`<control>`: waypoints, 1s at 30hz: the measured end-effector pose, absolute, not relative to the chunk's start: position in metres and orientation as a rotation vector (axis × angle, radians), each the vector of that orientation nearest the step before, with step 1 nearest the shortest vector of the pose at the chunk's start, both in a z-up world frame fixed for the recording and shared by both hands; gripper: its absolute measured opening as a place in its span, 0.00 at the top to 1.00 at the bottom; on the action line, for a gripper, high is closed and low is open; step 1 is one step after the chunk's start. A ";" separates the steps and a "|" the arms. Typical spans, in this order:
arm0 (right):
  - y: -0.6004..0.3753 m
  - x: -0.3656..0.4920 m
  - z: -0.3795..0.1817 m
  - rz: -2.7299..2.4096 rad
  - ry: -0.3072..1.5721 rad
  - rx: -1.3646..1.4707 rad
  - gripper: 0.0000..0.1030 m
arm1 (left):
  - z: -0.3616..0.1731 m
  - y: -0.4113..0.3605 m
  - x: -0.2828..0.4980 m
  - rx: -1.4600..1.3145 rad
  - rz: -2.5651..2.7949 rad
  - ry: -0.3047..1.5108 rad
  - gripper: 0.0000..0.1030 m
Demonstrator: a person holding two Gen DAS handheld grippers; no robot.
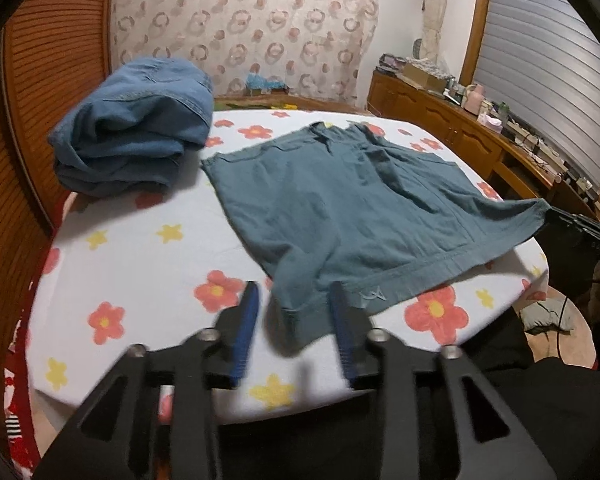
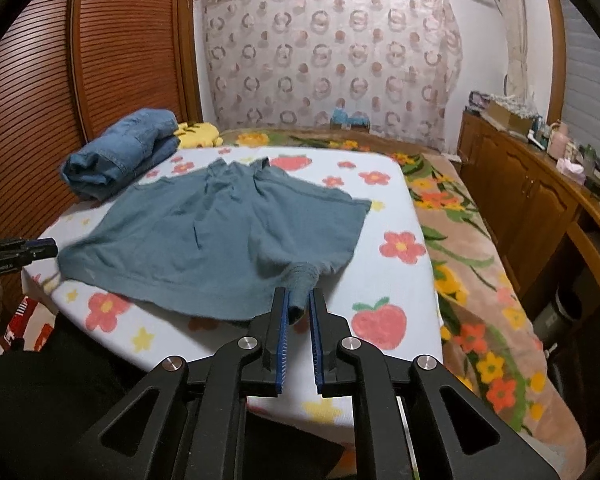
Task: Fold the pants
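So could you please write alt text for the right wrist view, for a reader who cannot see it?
The right gripper pinches a bunched corner of teal shorts spread on a flower-print table cover. Folded jeans sit at the far left corner, and the left gripper shows at the left edge.

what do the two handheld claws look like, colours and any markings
Both are matte black, angular linkages with cut-out slots and silver pivot pins. Each finger carries a ribbed blue pad. That goes for the left claw and the right claw. The right wrist view shows small white lettering on the left claw's side, too blurred to read.
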State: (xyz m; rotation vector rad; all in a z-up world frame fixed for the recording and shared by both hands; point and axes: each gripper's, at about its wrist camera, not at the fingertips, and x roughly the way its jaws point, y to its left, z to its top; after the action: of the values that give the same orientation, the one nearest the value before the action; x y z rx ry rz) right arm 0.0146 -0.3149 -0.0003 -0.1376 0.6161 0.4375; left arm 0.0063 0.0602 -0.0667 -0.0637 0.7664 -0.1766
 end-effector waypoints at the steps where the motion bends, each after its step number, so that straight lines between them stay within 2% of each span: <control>1: -0.313 0.014 -0.001 0.441 0.608 -0.141 0.86 | -0.066 0.063 0.007 -0.062 -0.165 0.764 0.54; 3: -0.309 0.014 -0.001 0.449 0.598 -0.137 0.85 | -0.066 0.068 0.008 -0.059 -0.140 0.759 0.51; 4: -0.306 0.015 -0.002 0.459 0.596 -0.135 0.84 | -0.066 0.072 0.010 -0.060 -0.132 0.760 0.44; 5: -0.303 0.016 -0.003 0.466 0.594 -0.137 0.83 | -0.066 0.074 0.011 -0.061 -0.128 0.759 0.34; 8: -0.290 0.018 -0.004 0.499 0.580 -0.140 0.80 | -0.066 0.080 0.013 -0.065 -0.117 0.742 0.23; 10: -0.280 0.021 -0.005 0.524 0.573 -0.142 0.71 | -0.066 0.082 0.016 -0.056 -0.108 0.739 0.22; 13: -0.264 0.026 -0.007 0.574 0.568 -0.149 0.67 | -0.067 0.085 0.019 -0.058 -0.094 0.732 0.22; 30: -0.136 0.076 -0.042 0.927 0.652 -0.224 0.66 | -0.080 0.117 0.010 -0.076 -0.032 0.740 0.22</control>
State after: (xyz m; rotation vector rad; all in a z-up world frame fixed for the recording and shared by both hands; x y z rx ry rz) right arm 0.0763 -0.1358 -0.0419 -0.2236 0.6516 0.9271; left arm 0.0104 0.1169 -0.0804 -0.0764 0.7402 -0.0325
